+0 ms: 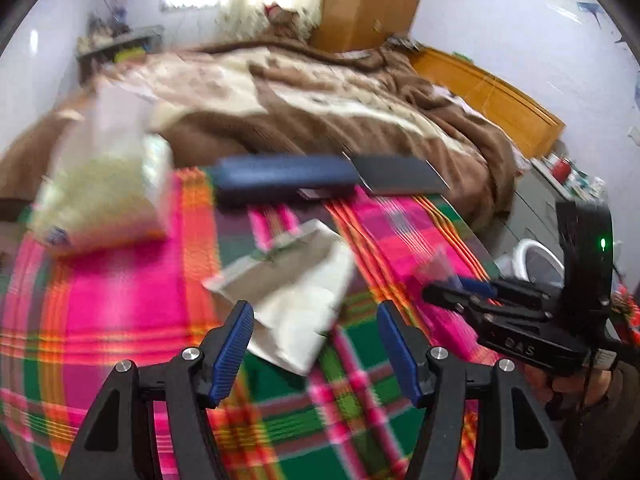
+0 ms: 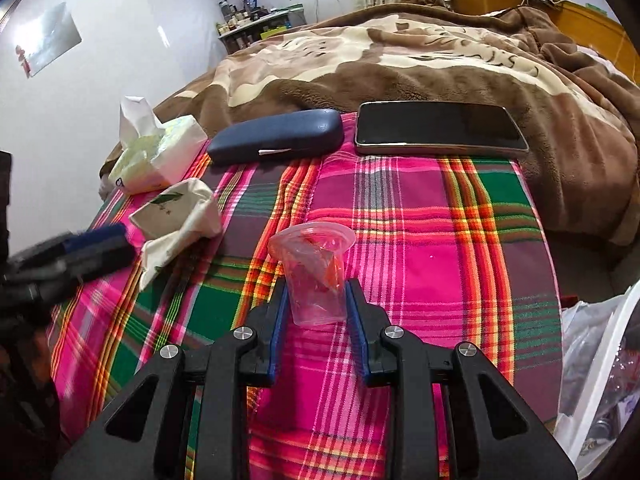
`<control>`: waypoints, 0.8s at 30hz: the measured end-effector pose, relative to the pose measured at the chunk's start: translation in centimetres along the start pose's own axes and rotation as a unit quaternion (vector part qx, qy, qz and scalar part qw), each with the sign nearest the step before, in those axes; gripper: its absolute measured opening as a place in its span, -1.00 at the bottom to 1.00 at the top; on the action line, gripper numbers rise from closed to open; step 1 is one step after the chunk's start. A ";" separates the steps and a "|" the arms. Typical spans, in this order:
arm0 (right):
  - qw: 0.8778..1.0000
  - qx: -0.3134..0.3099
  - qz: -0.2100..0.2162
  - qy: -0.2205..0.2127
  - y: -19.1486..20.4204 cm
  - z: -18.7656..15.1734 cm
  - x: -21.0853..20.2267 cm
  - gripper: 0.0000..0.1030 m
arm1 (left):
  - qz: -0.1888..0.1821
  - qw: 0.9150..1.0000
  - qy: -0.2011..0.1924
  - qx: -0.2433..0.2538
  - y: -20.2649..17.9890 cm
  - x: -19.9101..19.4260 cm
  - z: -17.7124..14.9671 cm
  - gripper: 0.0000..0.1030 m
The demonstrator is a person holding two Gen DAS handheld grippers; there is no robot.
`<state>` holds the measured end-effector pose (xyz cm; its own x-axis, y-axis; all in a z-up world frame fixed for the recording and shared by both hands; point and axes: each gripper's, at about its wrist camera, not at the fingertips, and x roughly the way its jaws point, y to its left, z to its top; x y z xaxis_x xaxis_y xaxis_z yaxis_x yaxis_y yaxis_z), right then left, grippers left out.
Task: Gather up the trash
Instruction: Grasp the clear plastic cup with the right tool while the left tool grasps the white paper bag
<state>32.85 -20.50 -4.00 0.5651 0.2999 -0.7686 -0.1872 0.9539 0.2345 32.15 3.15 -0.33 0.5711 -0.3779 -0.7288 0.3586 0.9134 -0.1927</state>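
- One bed [image 2: 400, 208], plaid sheet in front, brown blanket [image 2: 400, 64] behind.
- One white trash bag [image 2: 592, 360] hangs open at the bed's right edge.
- One tablet [image 2: 440, 128], one blue glasses case [image 2: 276, 136] and one tissue pack [image 2: 160, 156]: probably keepers, not trash.
- One crumpled paper wrapper [image 1: 288, 288] lies just ahead of the left gripper [image 1: 316, 340], whose jaws are spread and empty. It looks light and soft; pinch a raised fold.
- One clear plastic cup [image 2: 316, 276], red scrap inside, stands pinched low on its walls by the right gripper [image 2: 316, 304]. Thin, slippery, crushable: grip gently.
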 end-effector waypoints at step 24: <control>1.000 0.003 0.010 -0.003 -0.6 -0.4 0.0 -0.44 | -0.013 0.999 0.044 -0.002 1.1 5.8 0.2 0.27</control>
<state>32.64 -21.11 -4.36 0.5666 0.3198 -0.7594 -0.1942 0.9475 0.2542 35.98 1.95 -4.61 0.4945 -0.3872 -0.7781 0.3697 0.9040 -0.2148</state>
